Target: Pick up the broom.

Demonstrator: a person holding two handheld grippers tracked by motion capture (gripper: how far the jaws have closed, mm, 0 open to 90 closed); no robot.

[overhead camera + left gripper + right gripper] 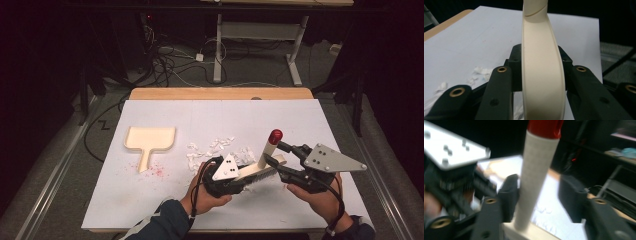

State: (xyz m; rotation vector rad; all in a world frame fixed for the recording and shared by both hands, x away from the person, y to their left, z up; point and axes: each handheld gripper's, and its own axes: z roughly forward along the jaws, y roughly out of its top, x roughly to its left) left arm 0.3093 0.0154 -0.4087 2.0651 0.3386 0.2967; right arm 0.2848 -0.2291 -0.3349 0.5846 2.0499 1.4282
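Cream plastic of the brush [541,75] sits clamped between the left gripper's [235,179] jaws in its own view, while the high view shows more — the right gripper [280,159], jaws wide around the brush's red-capped handle [270,145], above the white surface [150,200] — beside paper scraps [215,147] and a dustpan [150,140].

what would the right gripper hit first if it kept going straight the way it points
The brush handle, which already stands between the right gripper's open jaws, nearer one side. Past it, probably the left gripper; depth is unclear.
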